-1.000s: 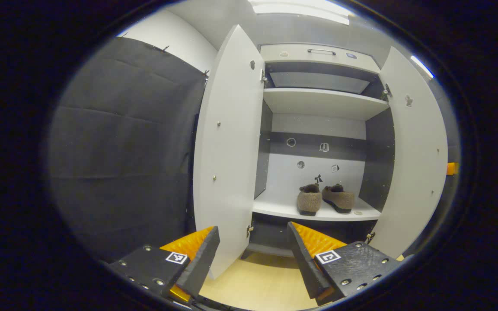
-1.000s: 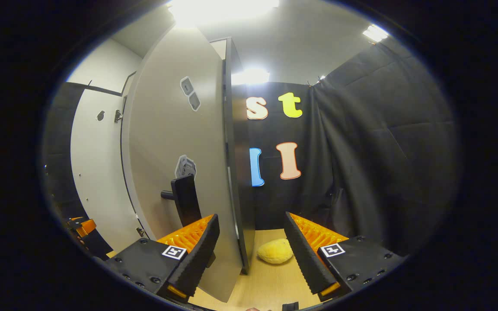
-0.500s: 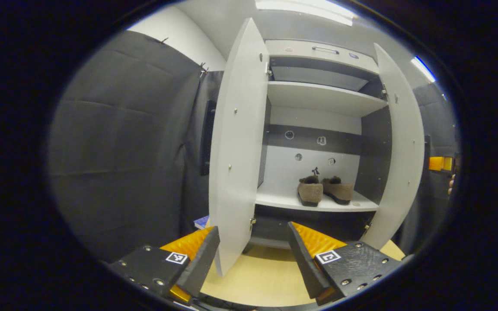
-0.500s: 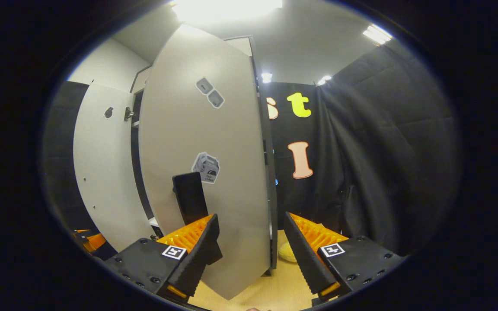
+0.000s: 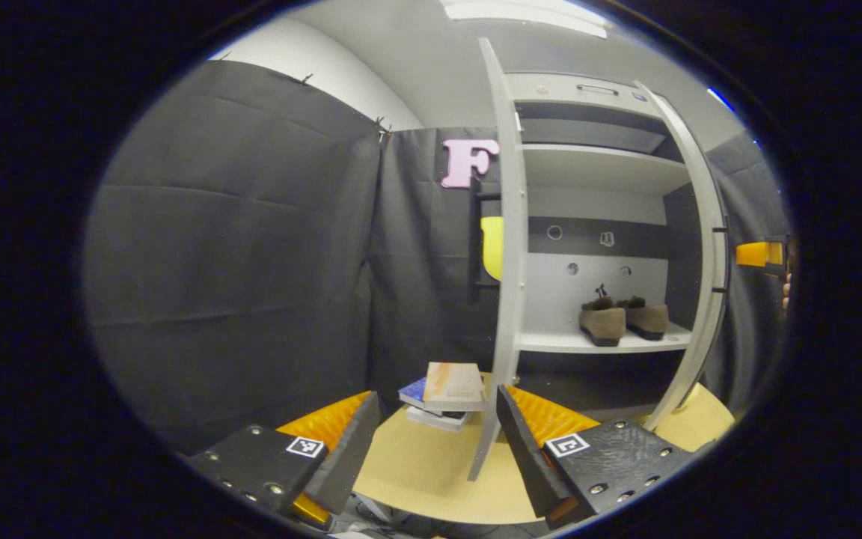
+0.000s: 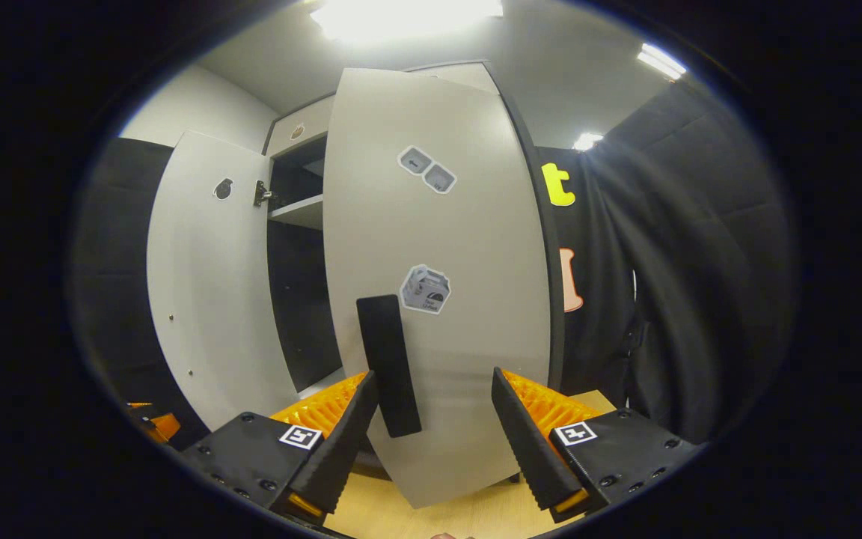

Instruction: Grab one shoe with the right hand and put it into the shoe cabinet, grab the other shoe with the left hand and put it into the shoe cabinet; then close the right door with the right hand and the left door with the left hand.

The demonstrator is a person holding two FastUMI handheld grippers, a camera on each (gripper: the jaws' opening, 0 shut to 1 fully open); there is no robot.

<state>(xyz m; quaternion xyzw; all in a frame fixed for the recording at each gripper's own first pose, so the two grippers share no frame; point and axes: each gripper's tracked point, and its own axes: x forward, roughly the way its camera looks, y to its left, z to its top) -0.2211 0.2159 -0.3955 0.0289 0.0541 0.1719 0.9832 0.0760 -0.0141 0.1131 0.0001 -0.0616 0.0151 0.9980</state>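
Two brown fuzzy shoes [image 5: 603, 323] [image 5: 648, 317] stand side by side on the white lower shelf [image 5: 551, 343] of the shoe cabinet. In the left gripper view the left door [image 5: 507, 284] is edge-on, just beyond my open, empty left gripper [image 5: 431, 442]. The right door [image 5: 704, 262] stands partly swung in. In the right gripper view the right door's outer face [image 6: 468, 337] is close in front. Its black handle [image 6: 390, 367] reaches down between the fingers of my open right gripper [image 6: 431, 434]. The left door's inner face [image 6: 206, 277] is open at the left.
A small stack of books [image 5: 442, 393] lies on the wooden floor [image 5: 416, 471] left of the left door. Black cloth walls [image 5: 236, 262] close in both sides. The right gripper's orange part [image 5: 756, 254] shows past the right door; the left gripper's orange [image 6: 150, 427] shows low left.
The right door has swung inward toward the cabinet, its handle now between the right fingers. The left gripper view has shifted left, turning the left door edge-on and revealing the books.
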